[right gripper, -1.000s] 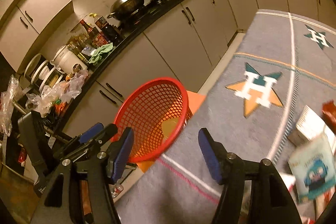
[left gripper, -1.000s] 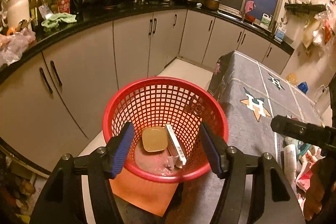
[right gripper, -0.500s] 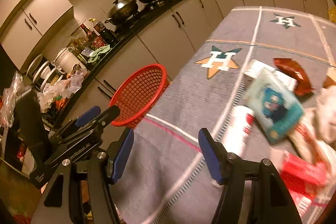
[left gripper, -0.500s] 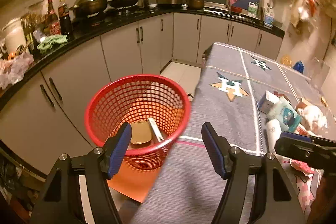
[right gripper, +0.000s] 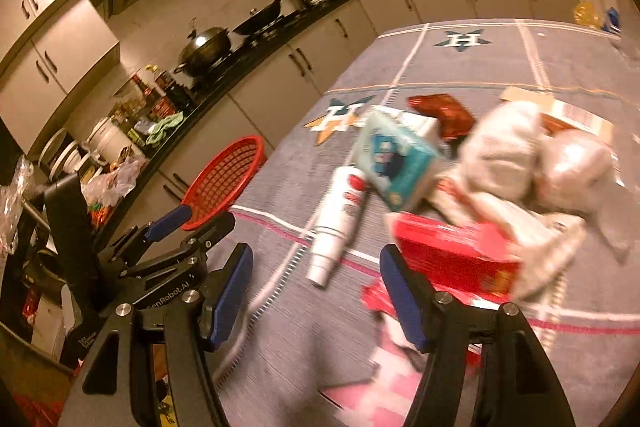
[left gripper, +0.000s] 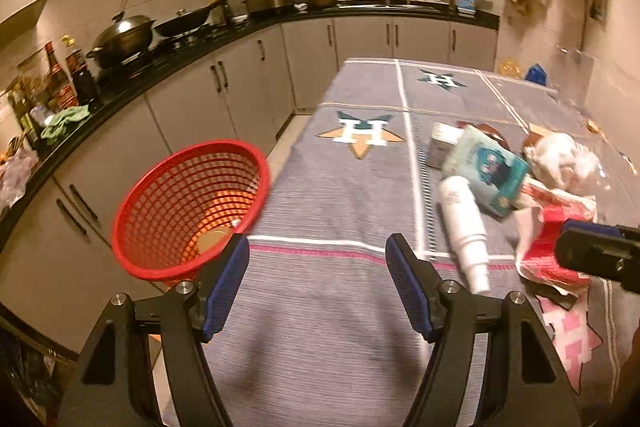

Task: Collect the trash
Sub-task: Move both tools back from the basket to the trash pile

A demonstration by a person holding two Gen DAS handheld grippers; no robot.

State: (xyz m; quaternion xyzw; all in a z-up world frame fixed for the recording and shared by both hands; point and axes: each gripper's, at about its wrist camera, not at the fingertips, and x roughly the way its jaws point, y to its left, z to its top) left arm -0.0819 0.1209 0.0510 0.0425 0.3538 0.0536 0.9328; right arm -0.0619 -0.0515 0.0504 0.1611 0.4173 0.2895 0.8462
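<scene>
Both views swing from red basket to trash pile on counter. Left hand-held gripper jaws just opening wider, empty; right hand-held gripper open, empty, aiming for next pick.

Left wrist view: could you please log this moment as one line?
left tongs: open, empty | right tongs: open, empty | red basket: beside table | white bottle: lying on cloth

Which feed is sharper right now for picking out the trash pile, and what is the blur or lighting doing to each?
Left wrist view: sharper, white bottle and red basket readable, dim orange cast, fisheye bending the counters. Right wrist view: motion-smeared, red box and crumpled bags streaked, bottle softer.
</scene>
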